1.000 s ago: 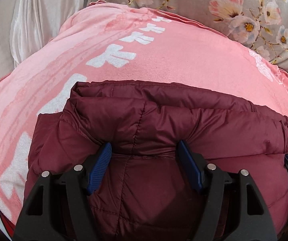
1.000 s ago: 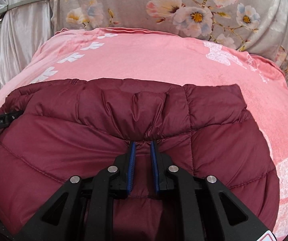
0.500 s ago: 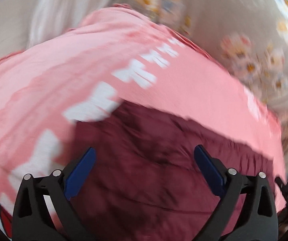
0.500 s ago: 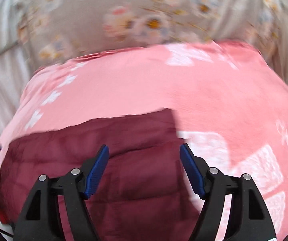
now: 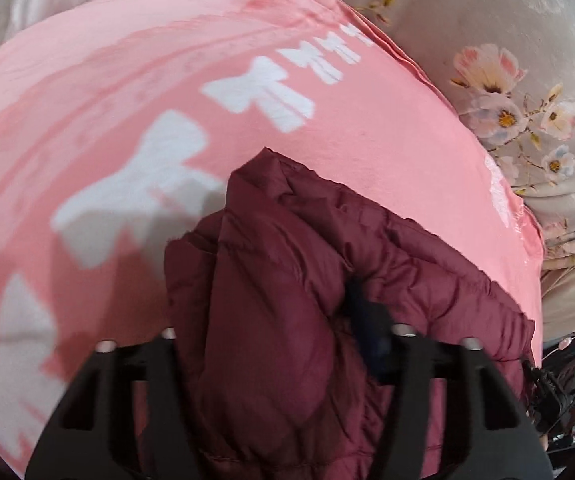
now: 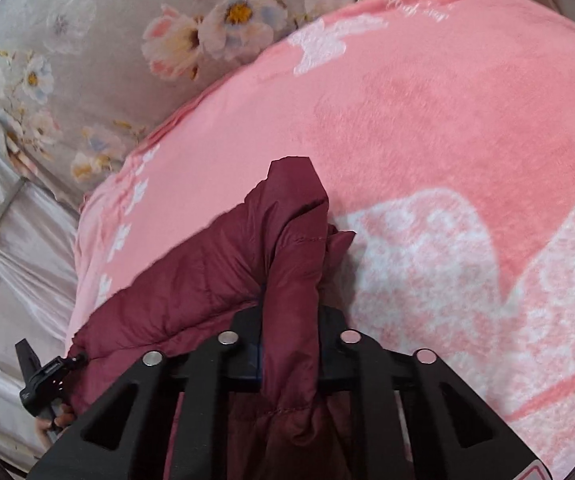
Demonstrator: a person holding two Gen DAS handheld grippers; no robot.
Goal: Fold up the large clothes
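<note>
We hold the maroon quilted puffer jacket (image 5: 287,320) on the pink fleece blanket with white bow prints (image 5: 127,100). Our left gripper (image 5: 275,344) has just closed and clamps a thick bunched corner of the jacket. Our right gripper (image 6: 289,344) has likewise just closed, pinching the opposite corner fold. The floral grey bedsheet (image 6: 87,60) lies beyond the blanket.

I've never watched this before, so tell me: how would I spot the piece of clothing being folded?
Find the big pink blanket with white bow shapes, spread over the flowered sheet. On it lies a puffy, quilted dark red jacket, bunched between the black grippers. It is the only dark, shiny, padded thing there; everything around it is pale and flat.
</note>
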